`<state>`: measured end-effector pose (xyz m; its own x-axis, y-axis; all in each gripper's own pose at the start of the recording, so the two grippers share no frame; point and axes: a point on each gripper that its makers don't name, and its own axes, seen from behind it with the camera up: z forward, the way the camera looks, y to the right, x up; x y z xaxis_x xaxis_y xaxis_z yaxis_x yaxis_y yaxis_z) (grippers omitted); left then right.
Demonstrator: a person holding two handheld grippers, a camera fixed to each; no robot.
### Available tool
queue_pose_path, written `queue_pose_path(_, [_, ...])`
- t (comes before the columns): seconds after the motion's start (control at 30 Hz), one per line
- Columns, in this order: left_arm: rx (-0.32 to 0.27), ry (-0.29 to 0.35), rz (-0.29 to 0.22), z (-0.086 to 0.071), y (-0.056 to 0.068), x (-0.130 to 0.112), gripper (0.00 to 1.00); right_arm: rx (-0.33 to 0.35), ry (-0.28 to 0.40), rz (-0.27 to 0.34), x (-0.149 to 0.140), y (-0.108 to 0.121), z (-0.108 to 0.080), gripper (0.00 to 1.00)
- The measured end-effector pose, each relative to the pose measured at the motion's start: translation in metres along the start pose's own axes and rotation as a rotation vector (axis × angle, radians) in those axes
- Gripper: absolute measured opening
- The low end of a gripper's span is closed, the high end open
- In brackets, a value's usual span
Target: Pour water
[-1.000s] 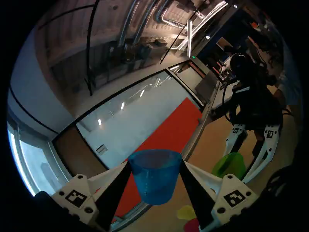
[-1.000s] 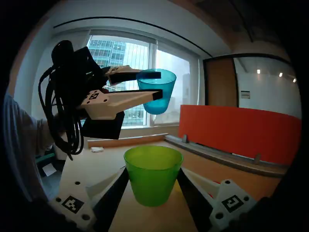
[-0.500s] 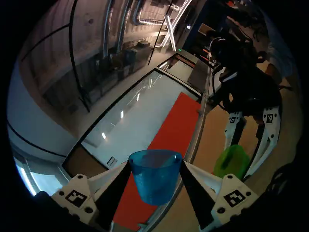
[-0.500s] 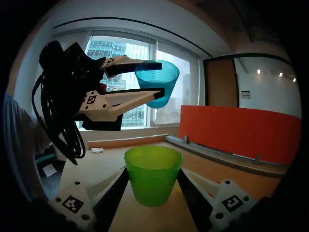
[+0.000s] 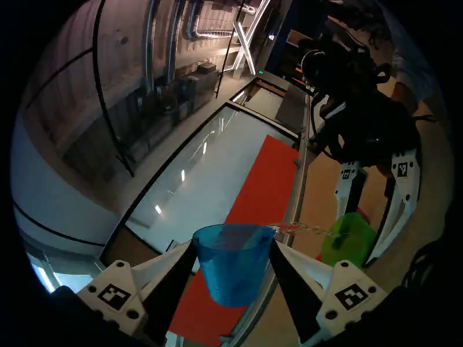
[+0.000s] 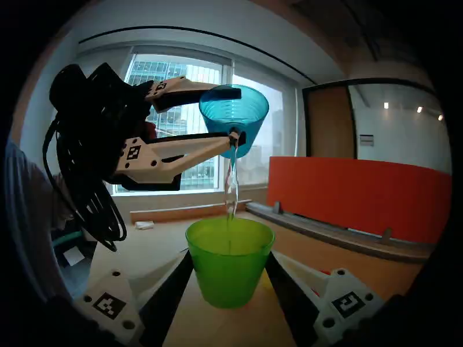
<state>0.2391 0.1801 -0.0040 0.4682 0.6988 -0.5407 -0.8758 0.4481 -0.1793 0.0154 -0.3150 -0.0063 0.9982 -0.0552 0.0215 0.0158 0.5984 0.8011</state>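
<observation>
My left gripper (image 5: 231, 272) is shut on a translucent blue cup (image 5: 232, 263), tipped hard over to one side. In the right gripper view that blue cup (image 6: 234, 118) hangs high, above and just behind the green cup (image 6: 230, 267), and a thin stream of water (image 6: 231, 188) falls from its rim into the green one. My right gripper (image 6: 230, 283) is shut on the green cup, upright over the wooden table (image 6: 150, 243). In the left gripper view the green cup (image 5: 348, 238) sits between the right gripper's white fingers (image 5: 399, 211), with the stream (image 5: 307, 229) reaching it.
An orange partition panel (image 6: 359, 194) runs along the table's far right edge with a grey rail (image 6: 324, 231) below it. Windows (image 6: 191, 127) stand behind. A sleeve (image 6: 26, 196) and black cables (image 6: 87, 162) hang at the left. Coloured pieces (image 6: 324, 272) lie on the table behind the green cup.
The left gripper has rolled further over with the blue cup. Water now streams from the blue cup into the green cup; none was falling before. The green cup has stayed put.
</observation>
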Motion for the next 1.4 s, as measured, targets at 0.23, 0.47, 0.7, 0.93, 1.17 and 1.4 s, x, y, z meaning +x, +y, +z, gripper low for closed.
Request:
queue_pose_path(0.23, [0.007, 0.002, 0.036, 0.001, -0.003, 0.003, 0.86, -0.003, 0.001, -0.001, 0.0, 0.002, -0.002, 0.87])
queue_pose_path(0.47, [0.013, 0.005, 0.071, 0.001, -0.006, 0.005, 0.86, -0.004, 0.001, -0.003, 0.001, 0.002, -0.002, 0.87])
queue_pose_path(0.7, [0.017, 0.009, 0.102, 0.001, -0.01, 0.009, 0.86, -0.007, 0.002, -0.004, 0.002, 0.003, -0.003, 0.87])
queue_pose_path(0.93, [0.015, 0.011, 0.139, 0.001, -0.012, 0.012, 0.86, -0.009, 0.007, -0.005, 0.004, 0.005, -0.004, 0.87])
queue_pose_path(1.17, [0.018, 0.012, 0.183, 0.001, -0.018, 0.017, 0.86, -0.011, 0.007, -0.007, 0.004, 0.007, -0.006, 0.87])
queue_pose_path(1.4, [0.021, 0.019, 0.223, 0.001, -0.019, 0.022, 0.86, -0.014, 0.009, -0.007, 0.005, 0.008, -0.007, 0.87])
